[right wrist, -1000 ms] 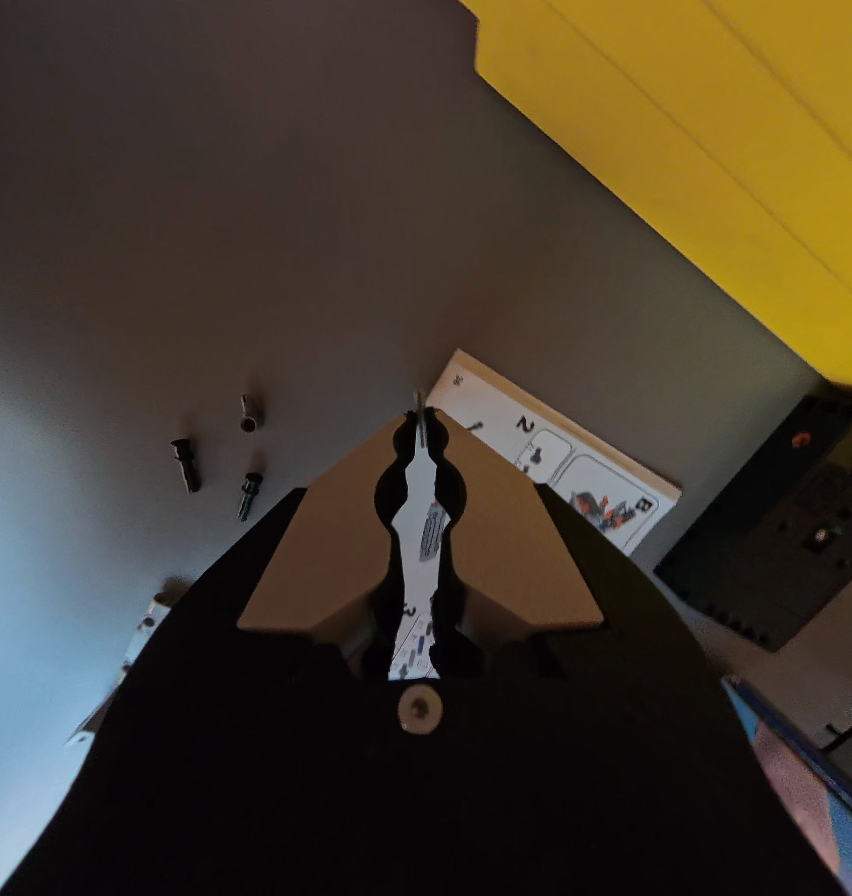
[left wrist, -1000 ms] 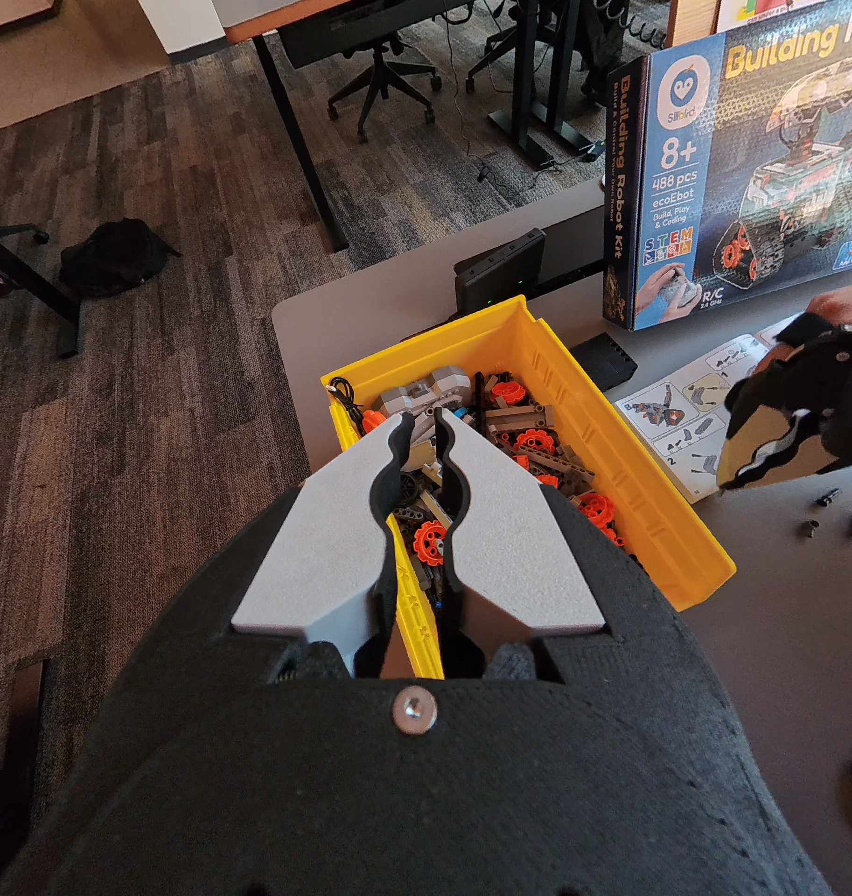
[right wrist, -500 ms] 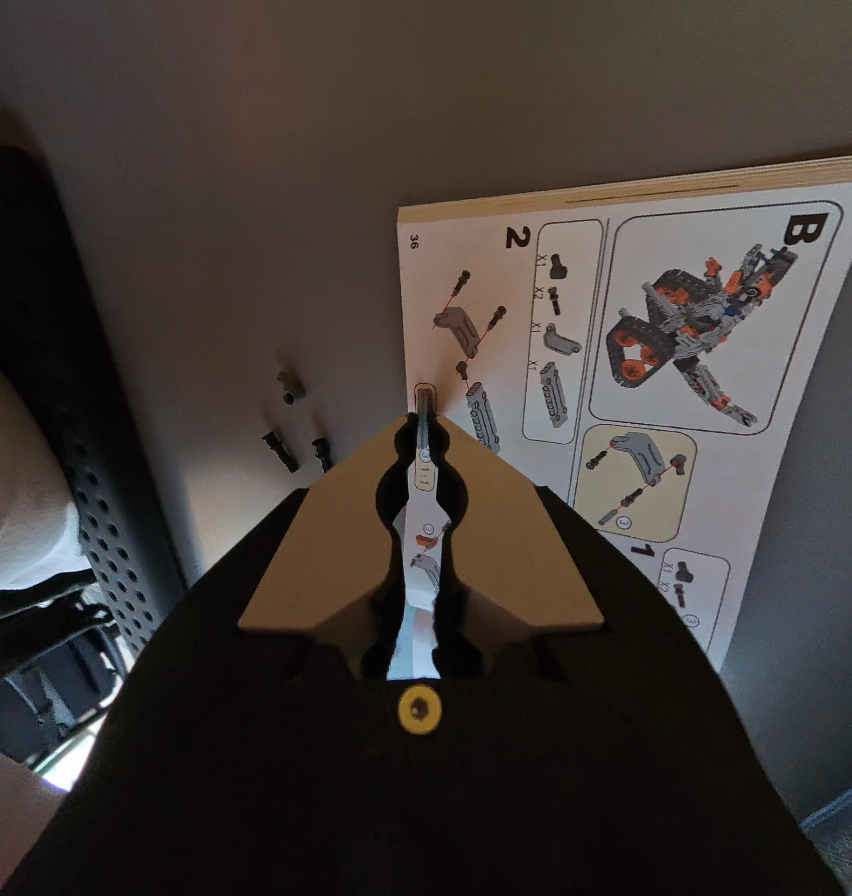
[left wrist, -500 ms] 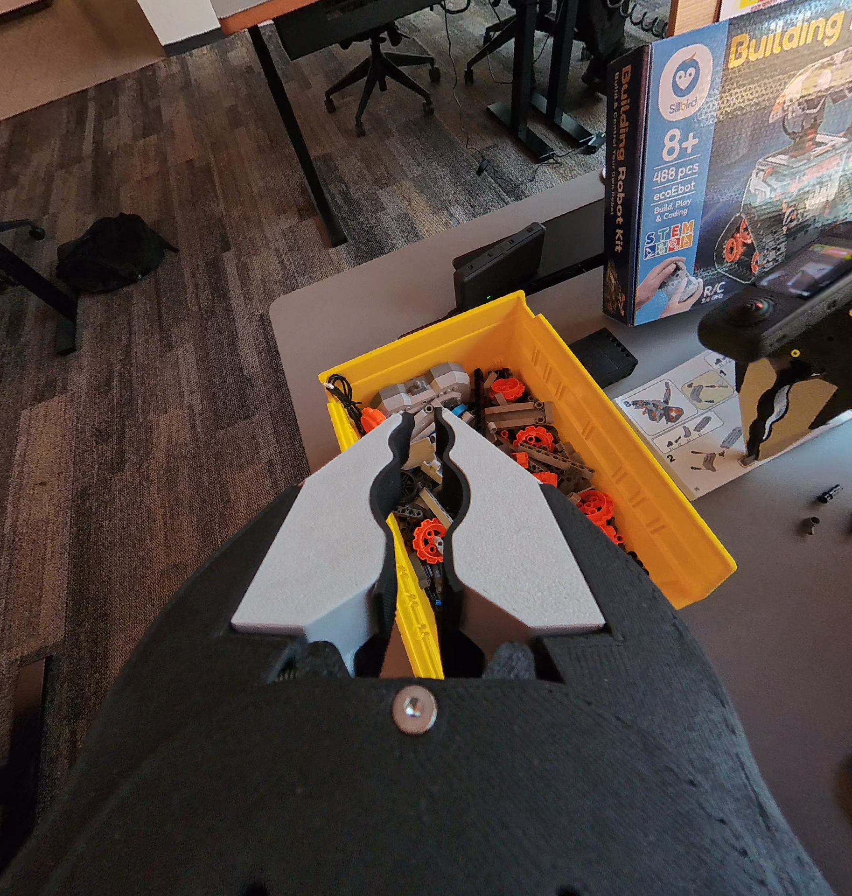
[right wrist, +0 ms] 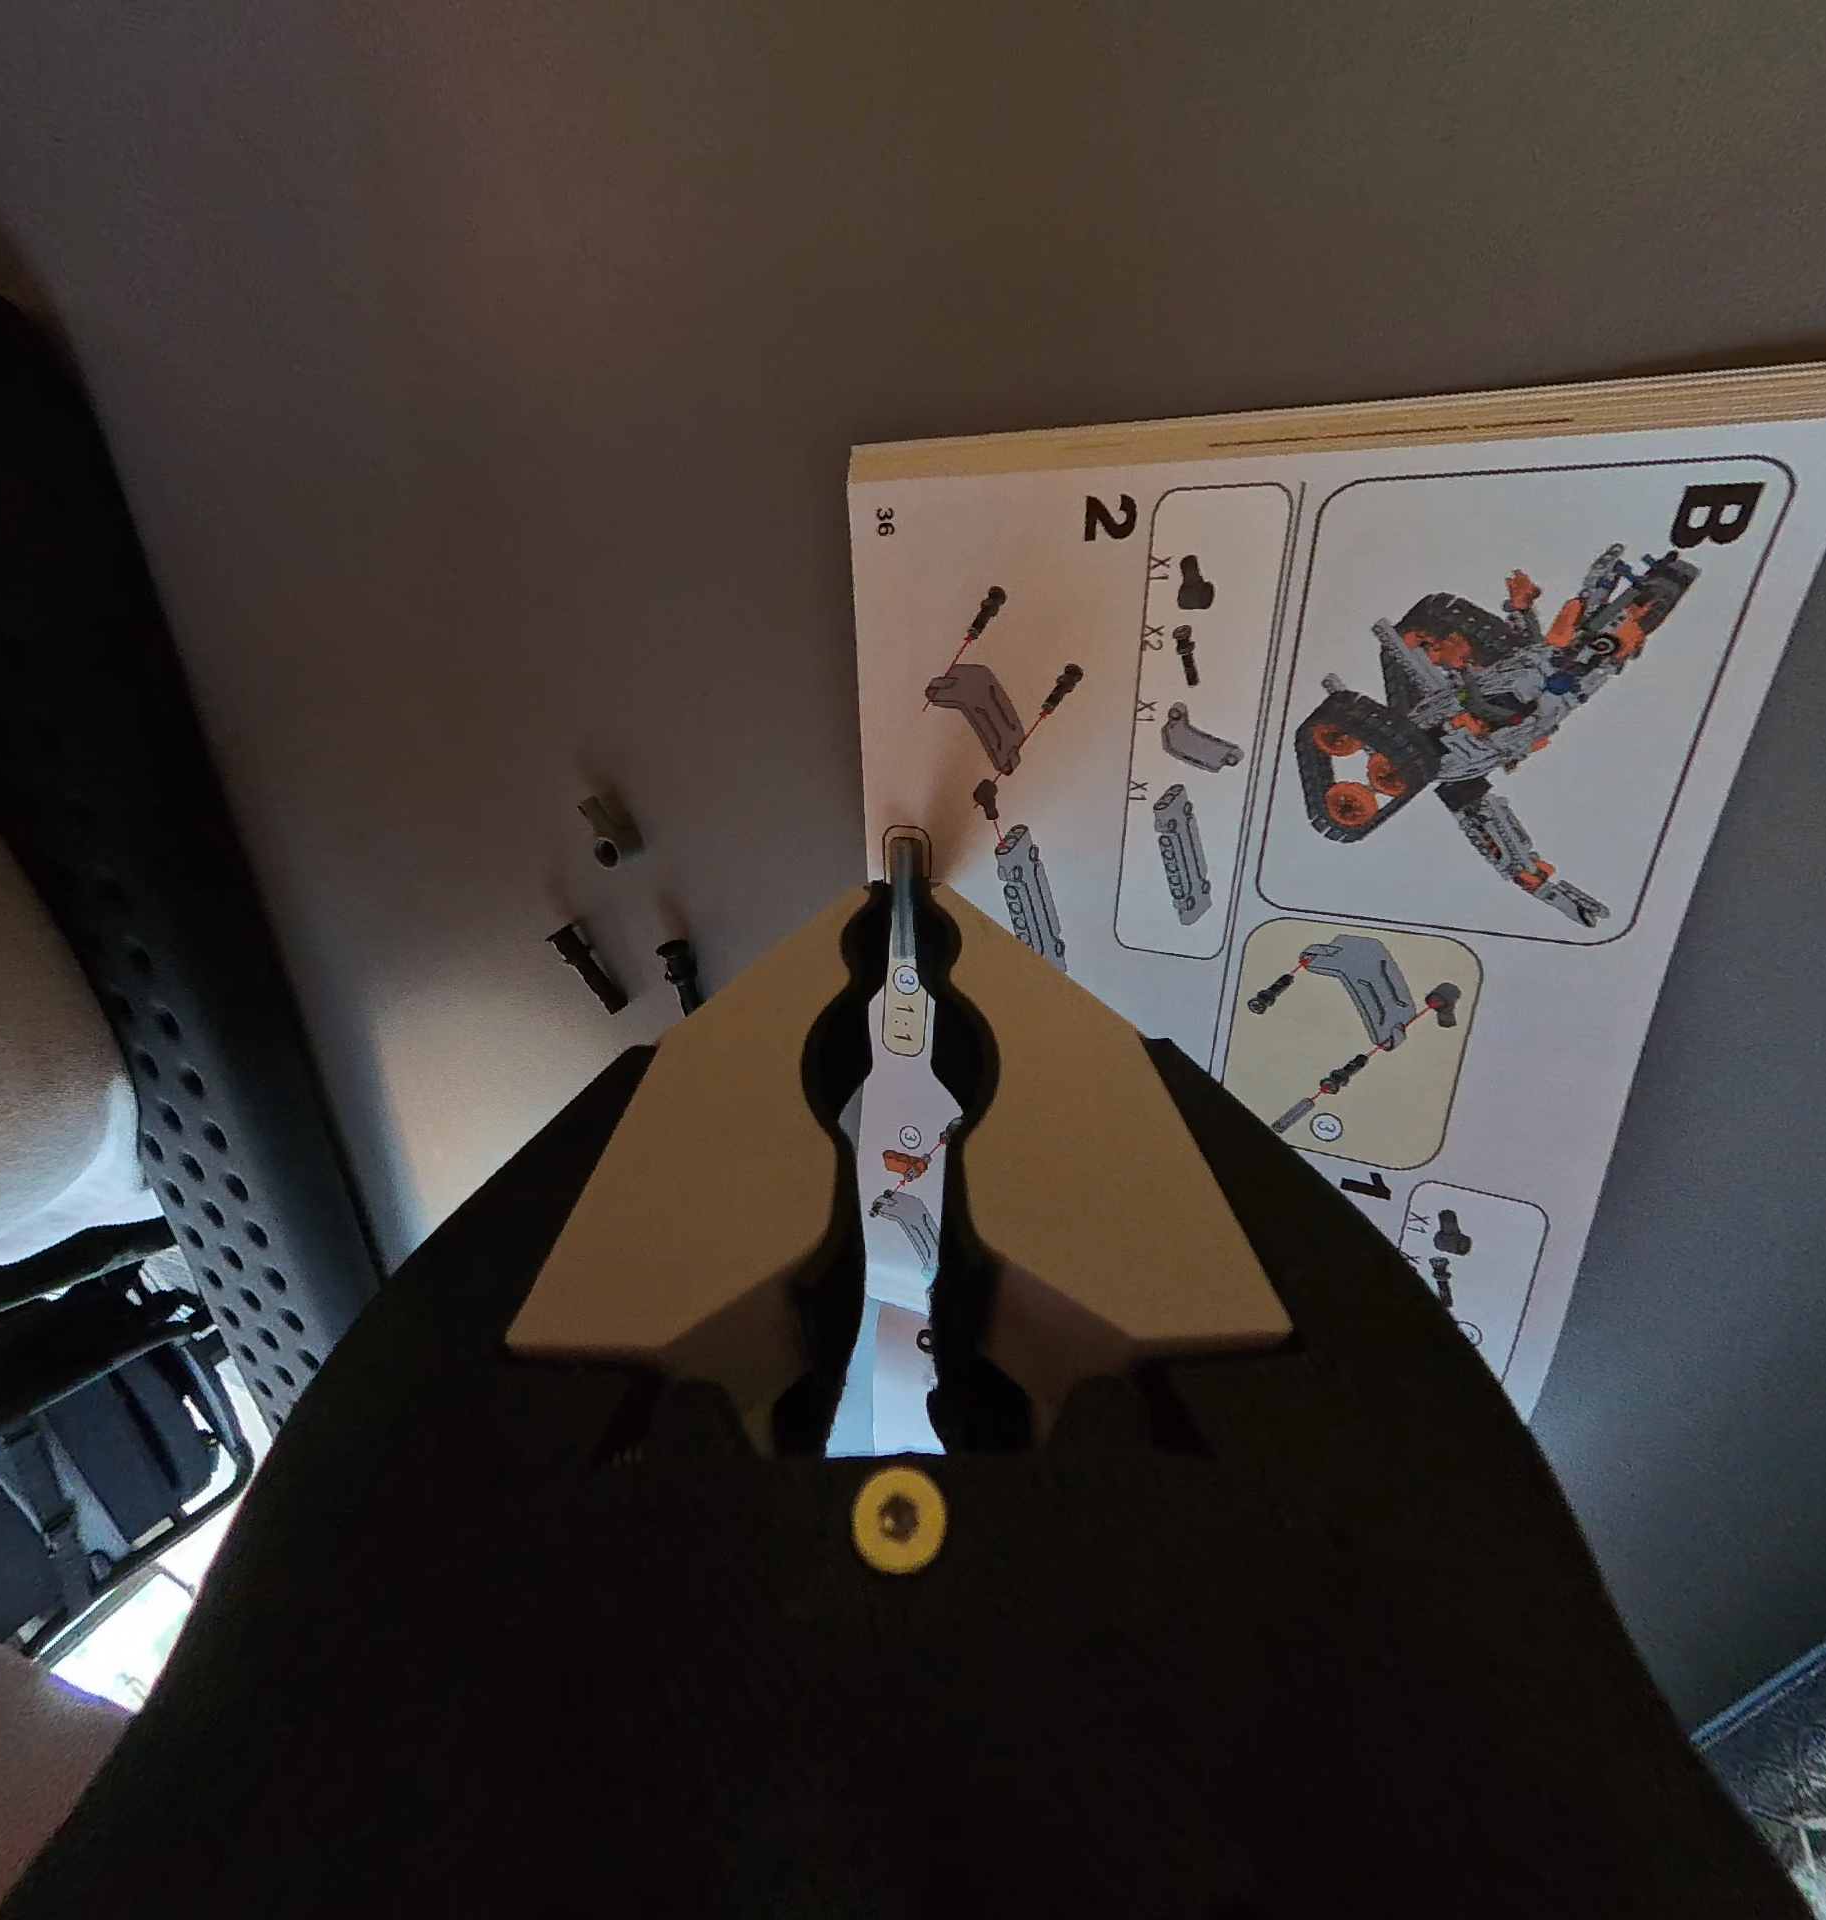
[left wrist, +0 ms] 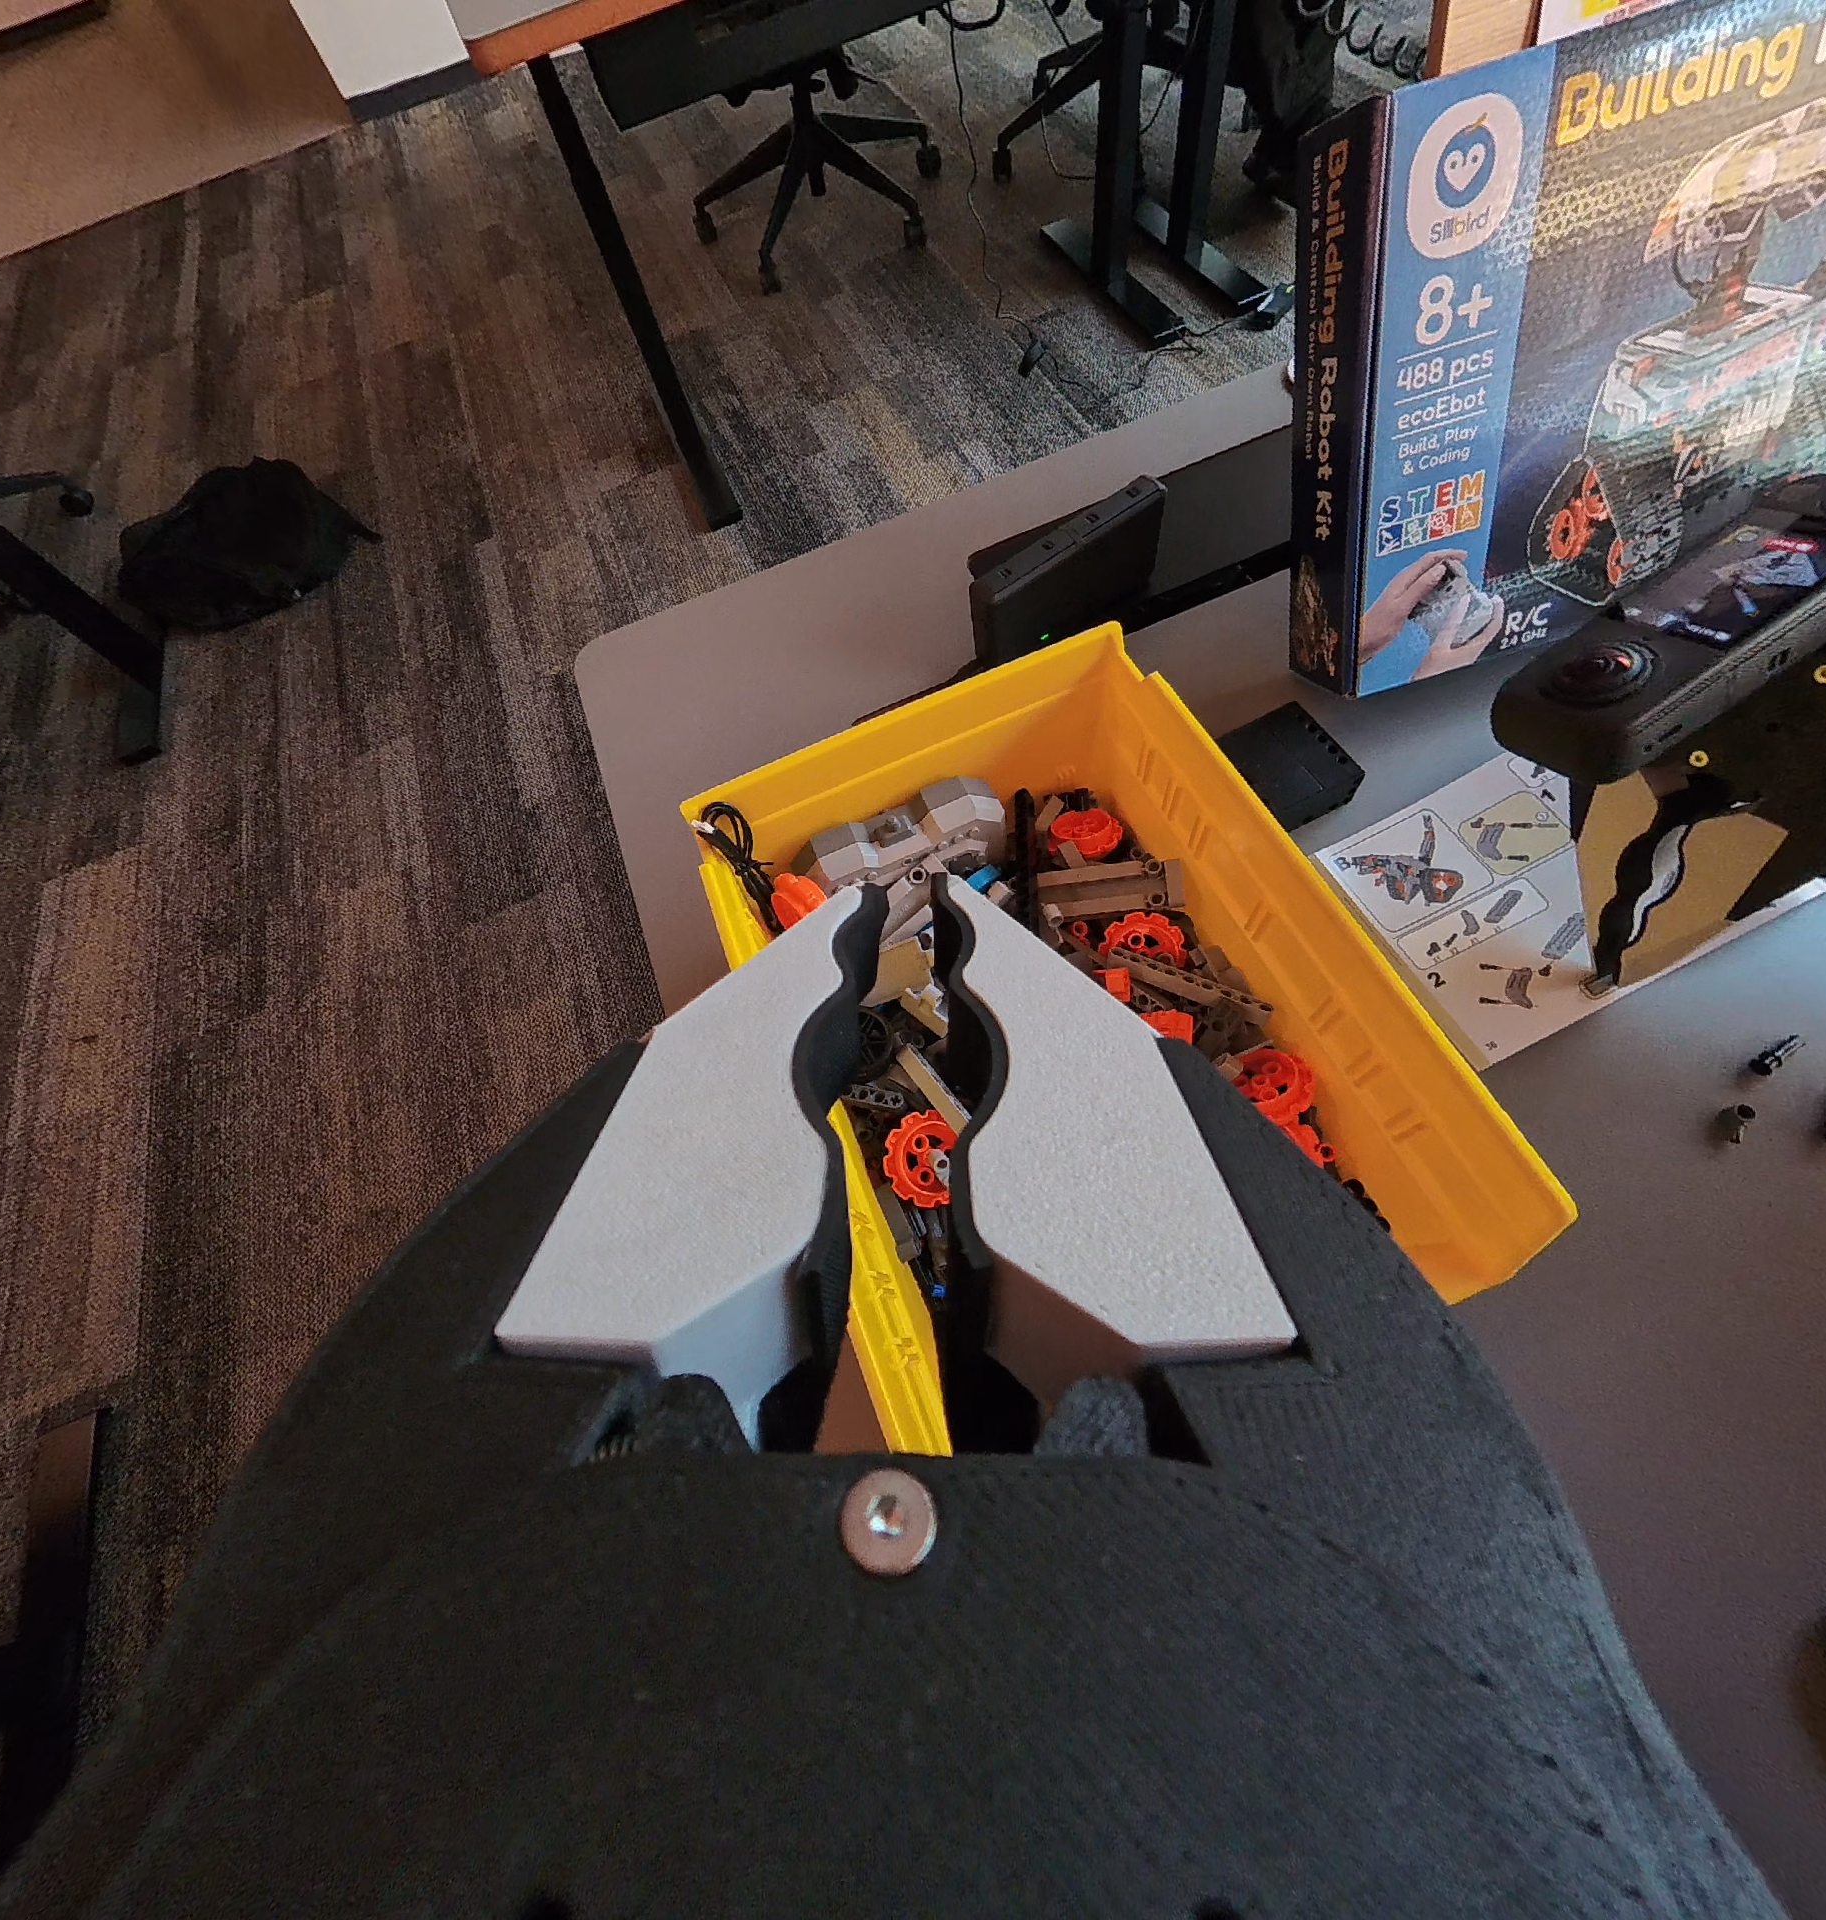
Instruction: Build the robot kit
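Grey table (right wrist: 680,312) under me — my right gripper (right wrist: 904,883), which has swung from the yellow bin (left wrist: 1356,997), pinches a grey axle (right wrist: 903,868) against the booklet (right wrist: 1511,1039); left gripper (left wrist: 904,894) hovers slightly parted, empty.

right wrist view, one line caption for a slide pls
Right gripper shut on a thin grey axle, its tip over the open instruction booklet, three small pins loose on the grey table.
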Demonstrator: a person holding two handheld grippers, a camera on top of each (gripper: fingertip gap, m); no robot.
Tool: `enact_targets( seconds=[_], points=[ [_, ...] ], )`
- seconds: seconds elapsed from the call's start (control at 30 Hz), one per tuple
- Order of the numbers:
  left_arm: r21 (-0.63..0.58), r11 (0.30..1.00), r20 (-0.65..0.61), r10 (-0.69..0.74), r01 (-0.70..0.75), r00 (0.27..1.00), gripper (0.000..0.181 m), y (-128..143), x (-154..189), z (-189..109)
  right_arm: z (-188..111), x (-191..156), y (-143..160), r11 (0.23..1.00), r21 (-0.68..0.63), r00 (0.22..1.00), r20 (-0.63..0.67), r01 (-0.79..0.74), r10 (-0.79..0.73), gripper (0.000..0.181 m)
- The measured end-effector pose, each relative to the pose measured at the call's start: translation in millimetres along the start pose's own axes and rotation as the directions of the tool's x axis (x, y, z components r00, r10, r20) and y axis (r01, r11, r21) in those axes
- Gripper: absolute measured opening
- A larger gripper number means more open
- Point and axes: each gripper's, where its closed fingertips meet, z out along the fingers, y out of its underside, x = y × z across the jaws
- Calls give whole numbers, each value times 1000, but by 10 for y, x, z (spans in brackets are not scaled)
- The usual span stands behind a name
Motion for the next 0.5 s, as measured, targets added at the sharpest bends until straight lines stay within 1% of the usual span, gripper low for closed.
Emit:
enact_targets(
  seconds=[0.37, 0.5],
  points=[
    [-16, 1000, 5, 10, -10, 1000, 8, 2, 21, 50, 1, 4, 4, 1000, 4, 1000, -25, 4, -4, 3],
    [0, 1000, 12, 23, -23, 1000, 7, -50, 50, 58, 0, 4, 5, 1000, 9, 999, -48, 16, -15, 3]
  ],
)
